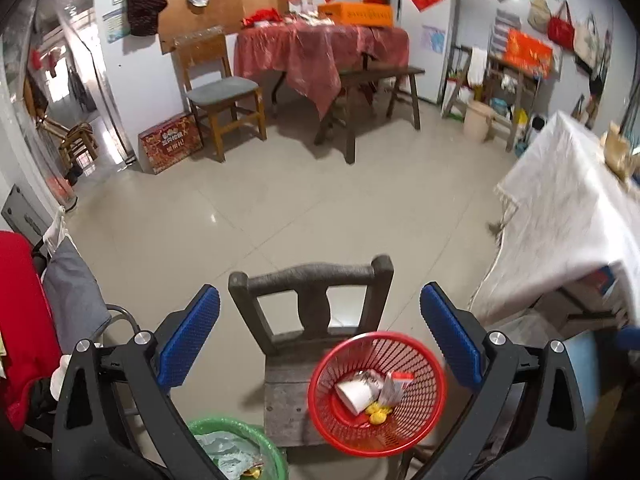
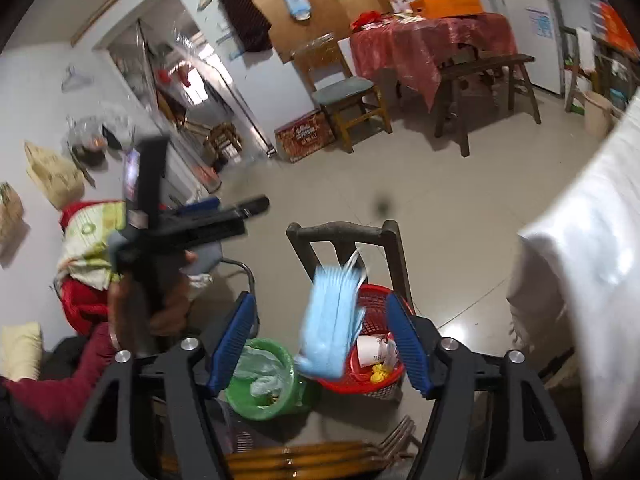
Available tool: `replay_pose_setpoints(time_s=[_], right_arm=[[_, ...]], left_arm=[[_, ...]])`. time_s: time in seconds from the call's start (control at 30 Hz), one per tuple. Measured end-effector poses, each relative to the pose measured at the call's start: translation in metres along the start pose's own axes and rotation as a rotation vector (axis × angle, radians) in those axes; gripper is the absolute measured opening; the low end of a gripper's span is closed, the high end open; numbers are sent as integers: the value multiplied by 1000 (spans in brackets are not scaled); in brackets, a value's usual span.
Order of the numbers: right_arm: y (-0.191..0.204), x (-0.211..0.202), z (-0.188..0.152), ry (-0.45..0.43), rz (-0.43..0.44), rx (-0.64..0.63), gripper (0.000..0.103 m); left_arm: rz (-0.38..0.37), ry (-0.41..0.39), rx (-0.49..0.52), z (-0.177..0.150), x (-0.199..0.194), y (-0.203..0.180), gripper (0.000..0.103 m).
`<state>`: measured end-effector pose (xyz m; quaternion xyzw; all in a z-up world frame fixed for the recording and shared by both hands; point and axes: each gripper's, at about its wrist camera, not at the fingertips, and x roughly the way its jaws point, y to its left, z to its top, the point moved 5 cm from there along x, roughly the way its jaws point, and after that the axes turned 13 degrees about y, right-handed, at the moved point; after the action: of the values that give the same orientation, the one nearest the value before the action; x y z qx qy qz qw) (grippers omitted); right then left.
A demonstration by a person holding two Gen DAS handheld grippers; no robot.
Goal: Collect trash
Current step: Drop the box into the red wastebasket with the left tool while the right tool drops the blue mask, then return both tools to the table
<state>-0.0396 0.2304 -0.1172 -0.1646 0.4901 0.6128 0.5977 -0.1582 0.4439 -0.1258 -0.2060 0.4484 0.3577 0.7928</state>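
— While the right gripper (image 2: 322, 344) stands with its blue pads spread wide, a light-blue face mask (image 2: 334, 320) shows blurred between them, touching neither pad. Is it held at all?

— It does not look so. The mask seems to hang loose in the air above the red basket (image 2: 374, 308), its white ear loops trailing upward near the back of the dark wooden chair (image 2: 344, 236). Whether it brushes the basket rim cannot be told through the blur.

— And the left gripper (image 1: 320, 340)?

— Its pads are also wide apart with nothing between them. From its own camera it looks down on the red basket (image 1: 424, 364) sitting on the chair seat, with a white paper cup (image 1: 356, 394), a small carton and something yellow inside.

— How would such a mask handle?

— Very light and limp, by the look of it: thin pleated cloth that folds and drifts, not fragile and not slippery. A pinch across the pleated middle would likely hold better than catching a thin loop, which could slide out of the pads.

— Is there another bin?

— A green bin (image 2: 266, 376) lined with a pale bag stands just beside the red basket, to its left in the right wrist view.
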Motion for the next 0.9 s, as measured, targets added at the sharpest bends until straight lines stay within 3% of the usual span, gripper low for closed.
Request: replay_pose_setpoints(time_s=[0.1,0.4,0.53,0.9], right_arm=[[-1,-6,-7,-13,7,25,68],[-63,-97,-53,-217,-166,165,86],[-87,-136,-69,-308,-249,225,94],[-151,-223,-137,-503,-358,398,95]], left_arm=[[-4,-16,9,2,-8,-1,97],[-26,-45,94,0,-17,-42,97],[-77,-61,157,-6,-26,-77,97],[-249,-36,364,-30,-49,-202,97]])
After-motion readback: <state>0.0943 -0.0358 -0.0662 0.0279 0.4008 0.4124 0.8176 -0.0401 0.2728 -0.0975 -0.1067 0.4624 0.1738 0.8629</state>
